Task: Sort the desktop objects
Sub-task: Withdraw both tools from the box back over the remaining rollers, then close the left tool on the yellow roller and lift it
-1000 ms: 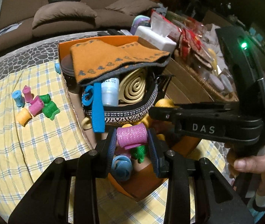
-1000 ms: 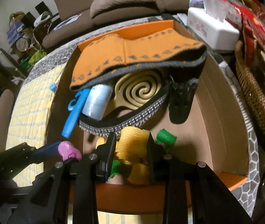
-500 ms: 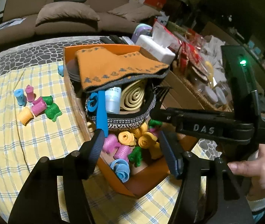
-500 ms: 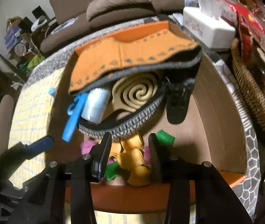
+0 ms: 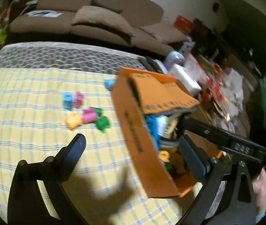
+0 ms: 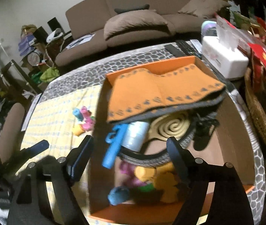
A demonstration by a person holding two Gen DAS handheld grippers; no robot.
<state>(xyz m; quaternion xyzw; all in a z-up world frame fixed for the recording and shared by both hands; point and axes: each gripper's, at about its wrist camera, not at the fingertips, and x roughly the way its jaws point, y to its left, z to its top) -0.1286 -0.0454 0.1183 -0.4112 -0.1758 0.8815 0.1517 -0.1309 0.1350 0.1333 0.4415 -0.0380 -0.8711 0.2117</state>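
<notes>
Small coloured rollers (image 6: 148, 176) lie heaped in the near end of the orange box (image 5: 133, 131); 6 more (image 5: 84, 110) sit loose on the checked tabletop (image 5: 30, 103) just beside it. Both grippers, left (image 5: 131, 142) and right (image 6: 129, 146), are opening wide, gripping nothing.

Your room is dim and warm-toned, corners falling into black vignette. Motion blur smears both views, worst on the orange box (image 5: 133, 131) in the left view. Hard shadows fall across the checked cloth (image 5: 30, 112) below. Fisheye bends the edges.
</notes>
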